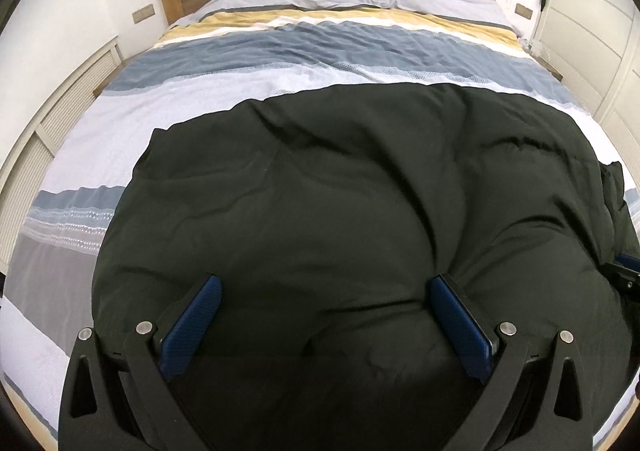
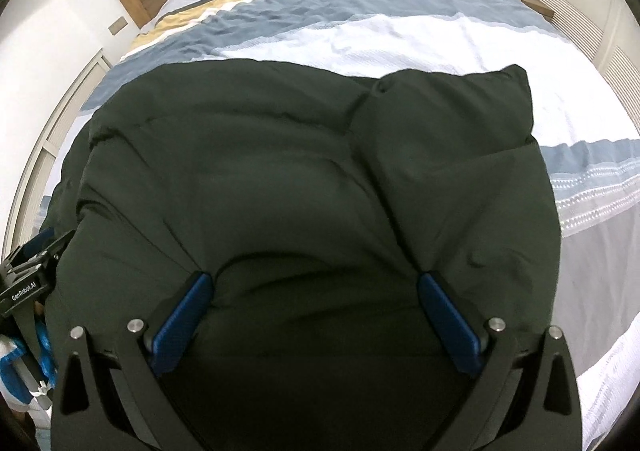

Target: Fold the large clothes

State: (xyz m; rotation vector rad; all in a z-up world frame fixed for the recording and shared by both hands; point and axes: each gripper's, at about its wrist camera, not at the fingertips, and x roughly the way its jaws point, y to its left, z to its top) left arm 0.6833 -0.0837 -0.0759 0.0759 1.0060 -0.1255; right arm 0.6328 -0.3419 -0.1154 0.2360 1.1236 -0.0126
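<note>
Both tools [image 1: 324, 287] [image 2: 314, 283] spread apart over puffy dark-green jacket [image 1: 360, 191], striped bedspread [image 1: 280, 47] beyond

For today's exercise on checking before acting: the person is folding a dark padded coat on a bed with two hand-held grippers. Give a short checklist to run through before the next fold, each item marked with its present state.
1. Left gripper jaws open, ready to grasp: ok.
2. Right gripper jaws open: ok.
3. Coat lies wholly on the bed: cannot tell, its near edge is hidden.
4. Coat smooth: not ok, it is puffy and creased.
5. Sleeve folded in over the body: ok on the right side; the other cannot tell.
6. Bed beyond the coat free for folding: ok.
</note>
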